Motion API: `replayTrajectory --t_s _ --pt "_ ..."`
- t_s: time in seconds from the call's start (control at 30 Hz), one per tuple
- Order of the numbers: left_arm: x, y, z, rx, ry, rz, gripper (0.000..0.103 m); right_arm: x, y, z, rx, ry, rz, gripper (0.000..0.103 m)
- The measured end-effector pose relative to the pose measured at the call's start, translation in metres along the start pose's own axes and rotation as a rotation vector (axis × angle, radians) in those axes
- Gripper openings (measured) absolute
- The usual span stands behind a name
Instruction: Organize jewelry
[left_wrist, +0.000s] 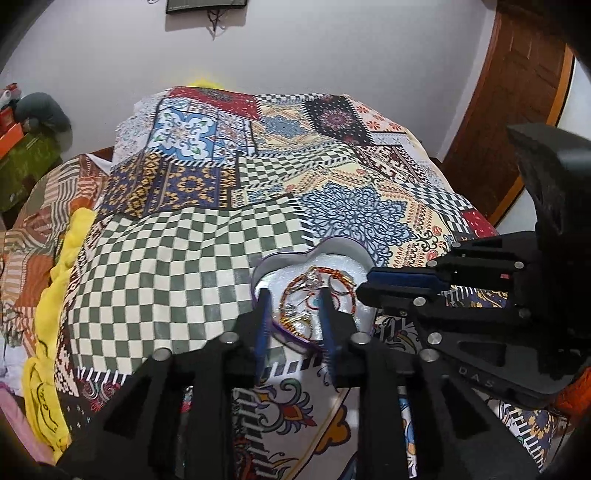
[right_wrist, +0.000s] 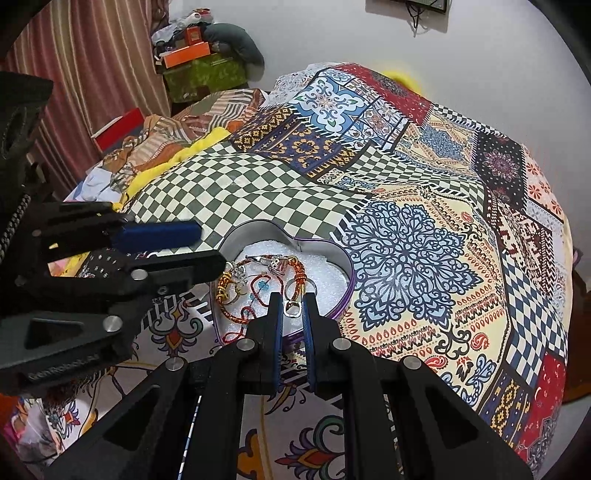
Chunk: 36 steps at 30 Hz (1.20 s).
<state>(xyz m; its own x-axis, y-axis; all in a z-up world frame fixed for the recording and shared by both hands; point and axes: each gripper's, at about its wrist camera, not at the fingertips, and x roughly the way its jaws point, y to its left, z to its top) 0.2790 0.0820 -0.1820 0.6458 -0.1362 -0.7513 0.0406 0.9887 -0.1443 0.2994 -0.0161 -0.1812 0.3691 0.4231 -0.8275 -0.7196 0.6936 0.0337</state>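
A bed covered with a patchwork bedspread of checkered, floral and paisley panels fills most of both views, with a white wall behind it. To one side of the bed lie a striped orange-brown blanket and a crumpled yellow cloth; a wooden door stands on the other side, and a striped curtain hangs near stacked boxes.

On the bedspread, near the front edge of the bed, sits a heart-shaped tin with a purple rim and white foam lining. Inside it lies the jewelry: a red-and-gold beaded bracelet curled across the foam, a silver charm piece toward the back, small blue beads and a hoop earring.

The left tongs hover over the near rim of the tin, their blue-padded jaws apart with nothing between them. The right tongs reach over the tin's near edge, jaws drawn close and clamped on a small silver ring held just above the foam, beside the bracelet's end. In the left wrist view the right tongs come in from the side with their tips over the tin's rim.
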Motion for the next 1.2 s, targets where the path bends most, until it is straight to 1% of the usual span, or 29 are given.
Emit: replayTrajectory --t_s 0.13,0.27,0.3,0.47,0.63,0.7,0.83,1.0,1.07,1.1,1.2 --pt "-0.006 0.007 -0.003 -0.02 -0.005 0.012 0.03 -0.001 0.002 0.0 -0.004 0.006 -0.013 0.011" --pt "-0.012 0.012 -0.007 -0.032 -0.007 0.031 0.03 -0.006 0.002 0.0 -0.004 -0.004 -0.035 0.027" --pt "-0.013 0.012 -0.008 -0.032 -0.008 0.038 0.03 -0.009 0.003 0.0 -0.002 -0.01 -0.04 0.029" --pt "-0.027 0.013 -0.012 -0.041 -0.024 0.048 0.03 -0.029 0.005 0.002 0.014 -0.047 -0.046 0.029" --pt "-0.056 0.007 -0.008 -0.046 -0.074 0.047 0.03 -0.066 0.013 0.004 0.025 -0.127 -0.068 0.029" --pt "-0.072 0.003 -0.004 -0.047 -0.106 0.043 0.03 -0.091 0.018 0.005 0.034 -0.183 -0.078 0.029" --pt "-0.121 -0.01 0.003 -0.038 -0.21 0.048 0.03 -0.143 0.028 0.003 0.06 -0.305 -0.089 0.029" --pt "-0.189 -0.034 0.003 -0.009 -0.372 0.045 0.03 -0.216 0.047 -0.007 0.099 -0.5 -0.092 0.029" --pt "-0.218 -0.046 -0.001 -0.001 -0.442 0.042 0.032 -0.245 0.058 -0.015 0.111 -0.581 -0.095 0.029" --pt "-0.227 -0.049 -0.002 0.002 -0.464 0.044 0.035 -0.259 0.064 -0.02 0.114 -0.619 -0.101 0.029" --pt "-0.261 -0.062 -0.012 0.015 -0.549 0.048 0.038 -0.287 0.083 -0.034 0.117 -0.706 -0.125 0.029"
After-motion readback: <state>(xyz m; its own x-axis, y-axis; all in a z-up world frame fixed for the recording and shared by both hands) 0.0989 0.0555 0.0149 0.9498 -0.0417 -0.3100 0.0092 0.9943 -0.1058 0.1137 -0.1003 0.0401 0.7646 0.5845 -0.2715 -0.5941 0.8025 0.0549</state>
